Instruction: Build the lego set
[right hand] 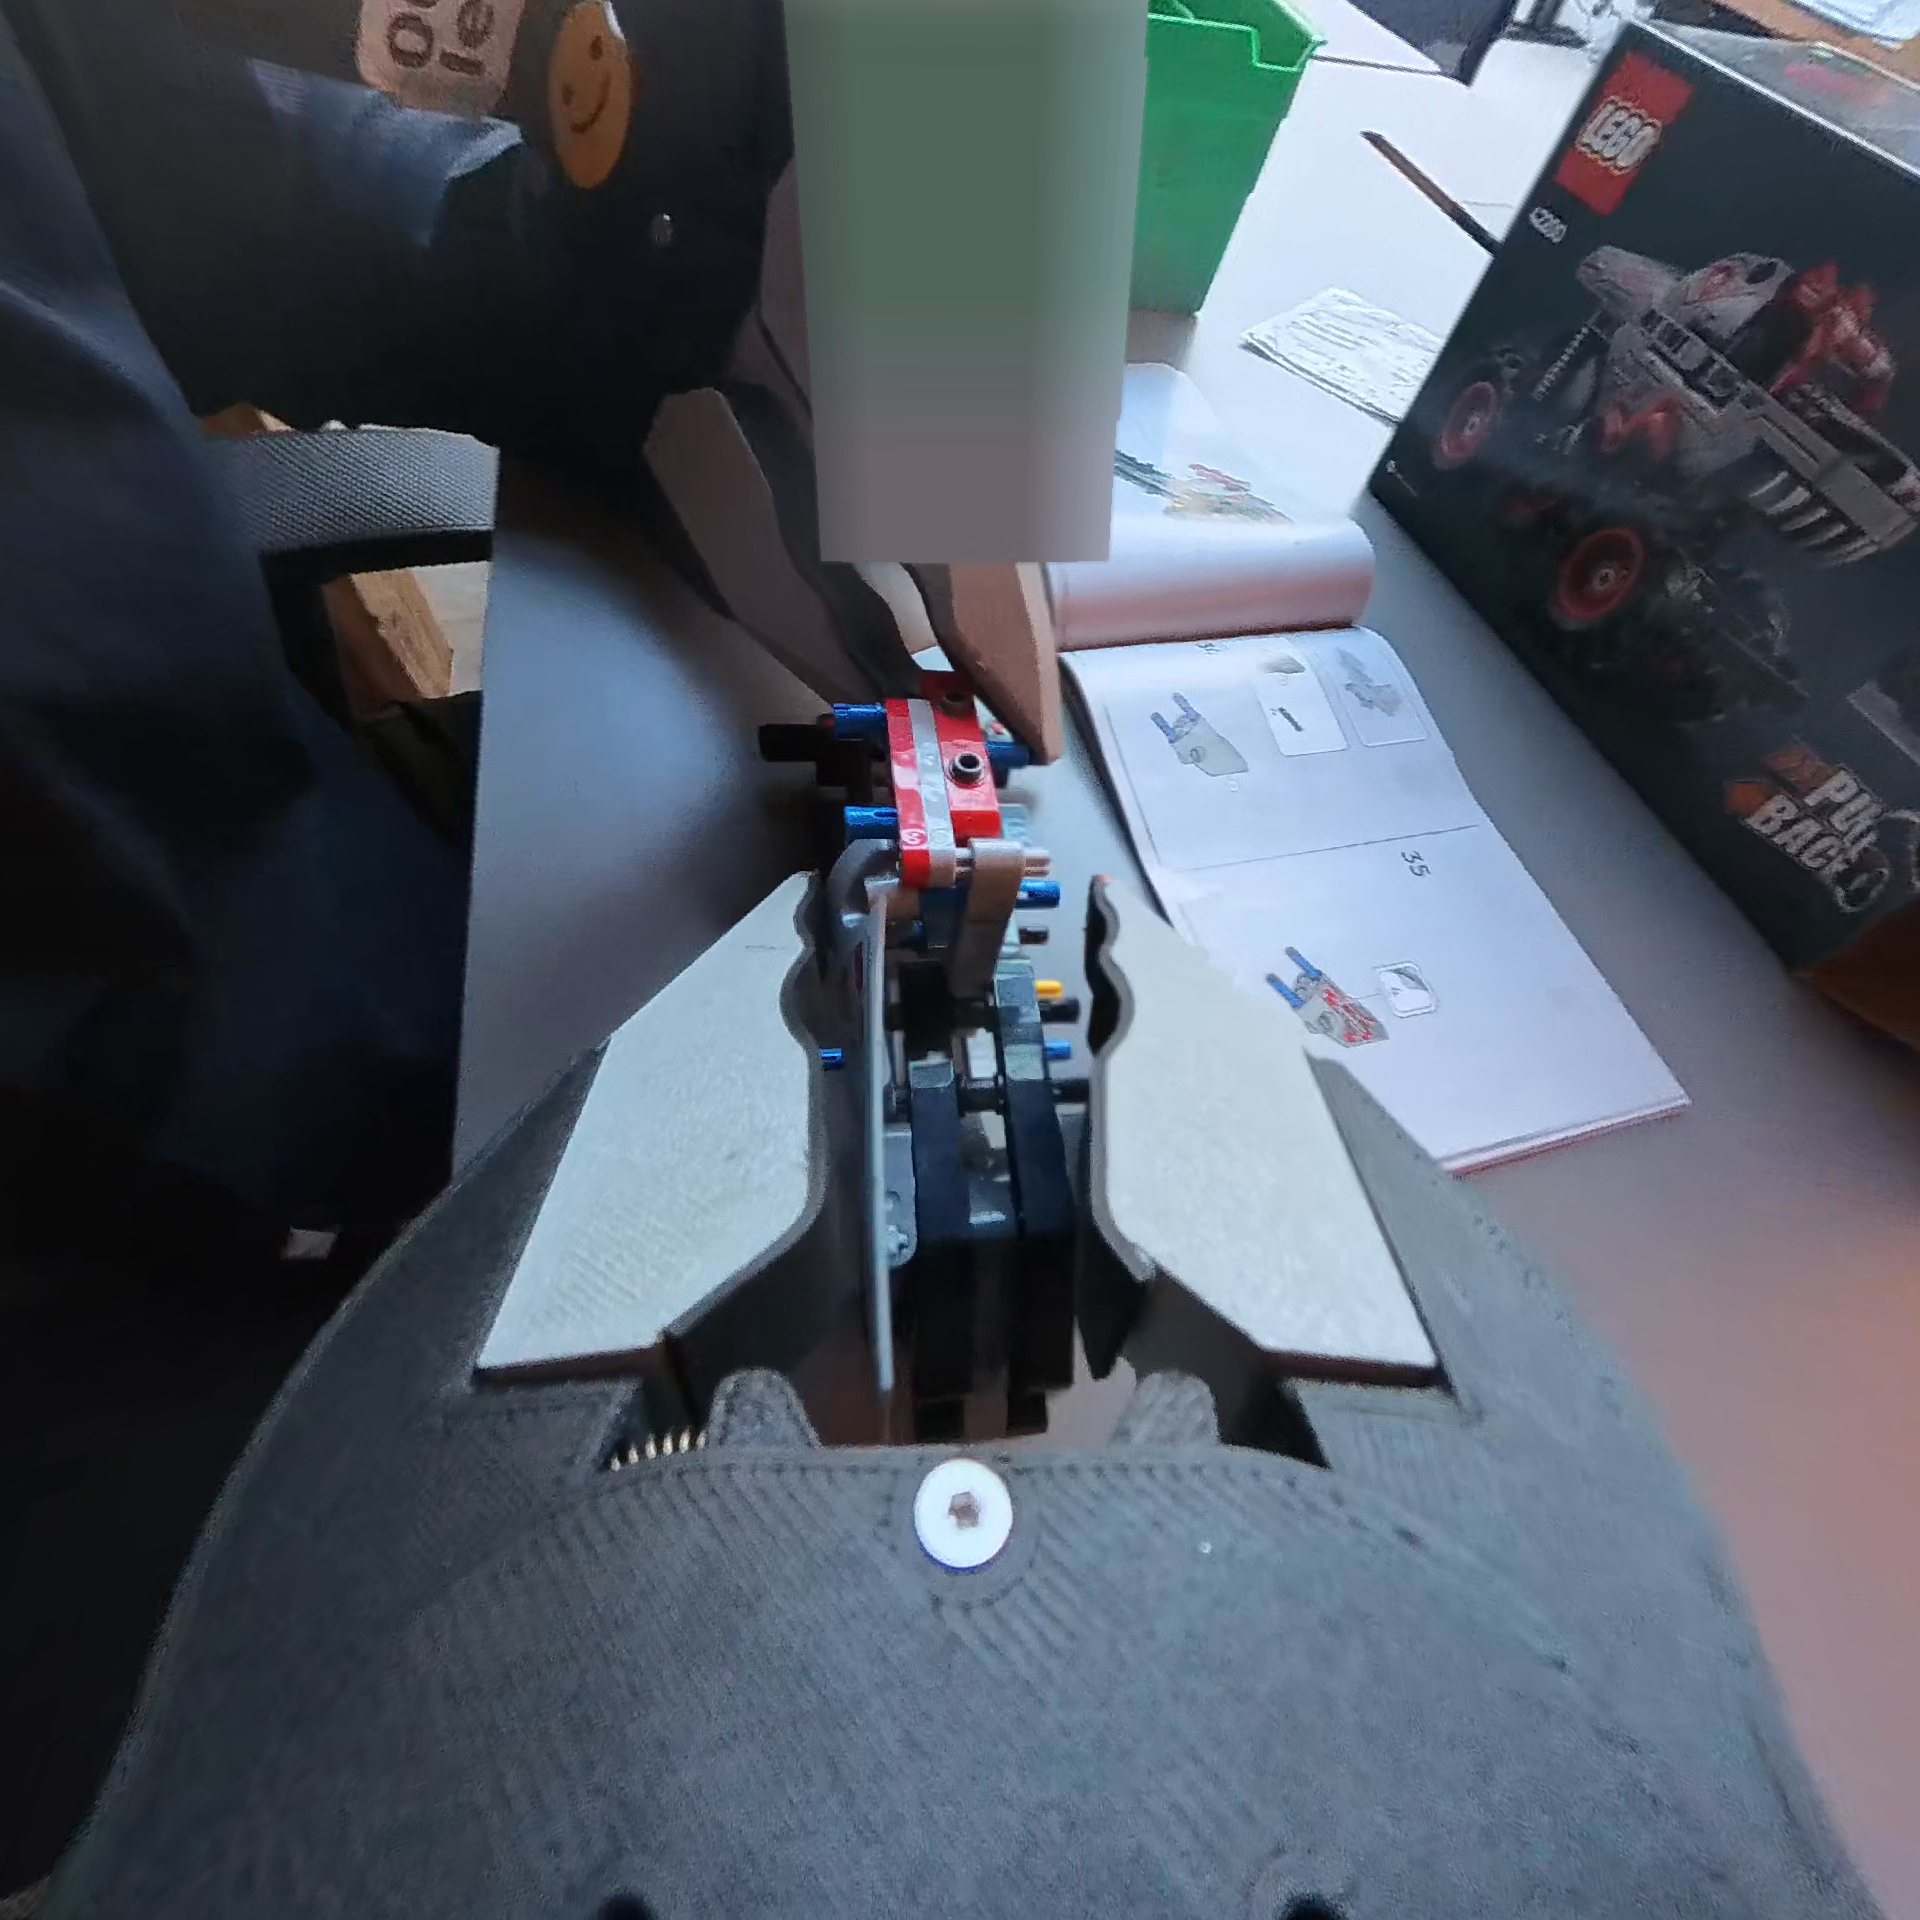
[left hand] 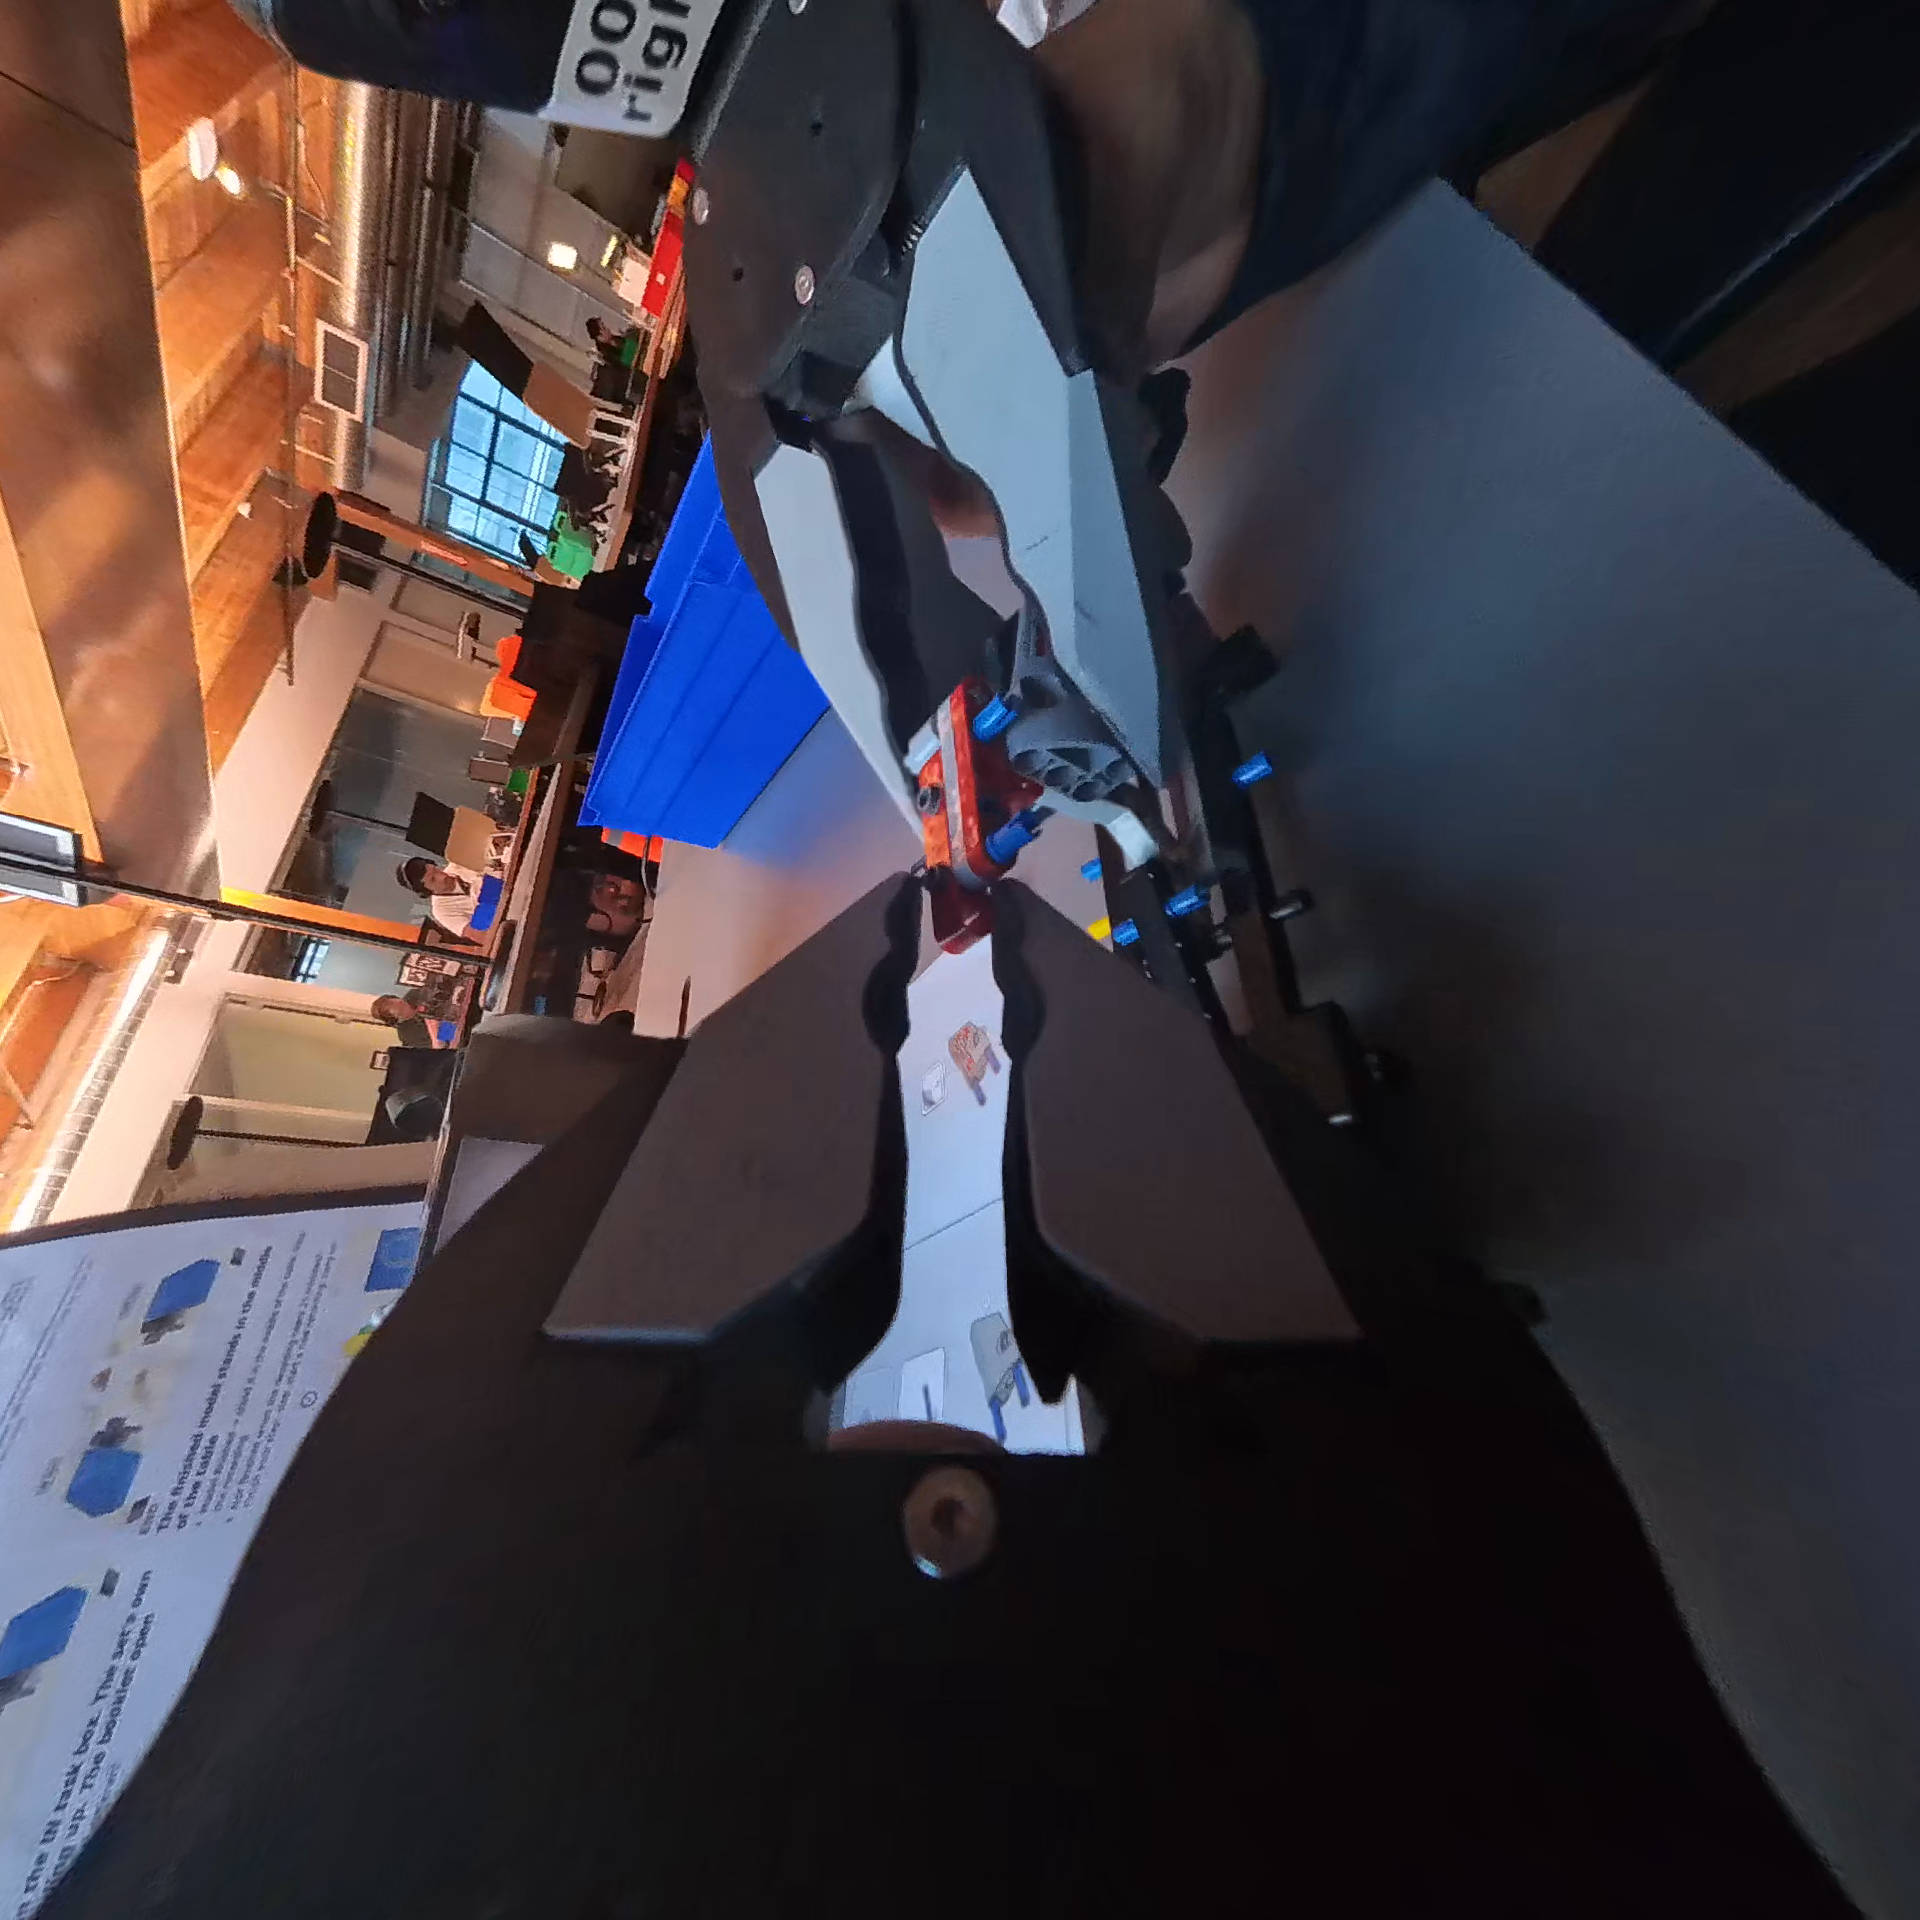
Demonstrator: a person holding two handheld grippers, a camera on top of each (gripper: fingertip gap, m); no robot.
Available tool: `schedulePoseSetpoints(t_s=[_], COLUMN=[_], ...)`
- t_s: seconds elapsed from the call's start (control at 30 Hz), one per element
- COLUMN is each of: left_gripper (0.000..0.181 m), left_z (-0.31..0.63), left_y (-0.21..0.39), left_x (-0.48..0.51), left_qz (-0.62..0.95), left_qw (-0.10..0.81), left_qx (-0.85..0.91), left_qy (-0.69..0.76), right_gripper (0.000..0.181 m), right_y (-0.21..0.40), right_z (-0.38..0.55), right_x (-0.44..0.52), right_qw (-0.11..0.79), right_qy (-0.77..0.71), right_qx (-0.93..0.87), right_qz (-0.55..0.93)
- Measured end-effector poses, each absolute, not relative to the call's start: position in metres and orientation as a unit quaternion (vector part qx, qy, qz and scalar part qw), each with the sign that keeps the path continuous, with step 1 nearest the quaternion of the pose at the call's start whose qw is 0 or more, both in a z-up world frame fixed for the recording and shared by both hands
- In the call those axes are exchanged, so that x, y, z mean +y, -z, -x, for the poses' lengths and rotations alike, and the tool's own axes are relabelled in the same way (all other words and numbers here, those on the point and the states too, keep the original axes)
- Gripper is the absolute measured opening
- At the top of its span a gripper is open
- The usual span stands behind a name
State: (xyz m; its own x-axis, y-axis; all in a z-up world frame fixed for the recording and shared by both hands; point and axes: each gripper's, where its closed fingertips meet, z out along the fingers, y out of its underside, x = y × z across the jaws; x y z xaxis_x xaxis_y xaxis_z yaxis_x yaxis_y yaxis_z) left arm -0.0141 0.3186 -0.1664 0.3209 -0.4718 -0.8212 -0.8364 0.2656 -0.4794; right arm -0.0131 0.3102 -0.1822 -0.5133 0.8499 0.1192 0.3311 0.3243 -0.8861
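The half-built Lego model (right hand: 977,1143) has a black frame, a grey panel and blue pins. My right gripper (right hand: 951,925) is shut on its frame and holds it over the grey table (right hand: 582,831). A red and grey beam piece (right hand: 940,779) sits at the model's far end. My left gripper (right hand: 956,707) comes from above and pinches that red piece. In the left wrist view, my left gripper (left hand: 956,894) has its tips closed on the red piece (left hand: 966,769), and the right gripper (left hand: 1039,769) reaches in from the top holding the model.
An open instruction booklet (right hand: 1351,831) lies right of the model, with the Lego box (right hand: 1683,468) standing beyond it. A green bin (right hand: 1205,135) is at the back. Blue bins (left hand: 707,665) and a printed sheet (left hand: 156,1455) show in the left wrist view.
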Motion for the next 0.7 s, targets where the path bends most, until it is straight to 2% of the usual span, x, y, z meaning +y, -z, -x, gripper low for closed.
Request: schedulePoseSetpoints(t_s=[0.1, 0.4, 0.53, 0.63, 0.7], left_gripper=[0.010, 0.007, 0.008, 0.008, 0.008], left_z=[0.0144, 0.0213, 0.0213, 0.0214, 0.0194], left_y=[0.1666, 0.1659, 0.1667, 0.1666, 0.1664], left_x=[0.3175, 0.3198, 0.3195, 0.3170, 0.3148], left_qz=[0.580, 0.578, 0.586, 0.587, 0.582], left_qw=[0.561, 0.546, 0.543, 0.547, 0.548], left_qx=[0.564, 0.562, 0.555, 0.552, 0.554], left_qy=[-0.173, -0.228, -0.232, -0.229, -0.230], right_gripper=[0.041, 0.041, 0.049, 0.066, 0.065], right_y=[0.1824, 0.1844, 0.1816, 0.1797, 0.1824], right_z=[0.0122, 0.0160, 0.0125, 0.0121, 0.0157], right_x=[0.3057, 0.3079, 0.3135, 0.3092, 0.3088], right_qw=[0.302, 0.293, 0.313, 0.330, 0.342], right_qy=[-0.426, -0.387, -0.349, -0.340, -0.332], right_qx=[-0.762, -0.766, -0.757, -0.745, -0.739], right_qz=[0.383, 0.422, 0.456, 0.470, 0.475])
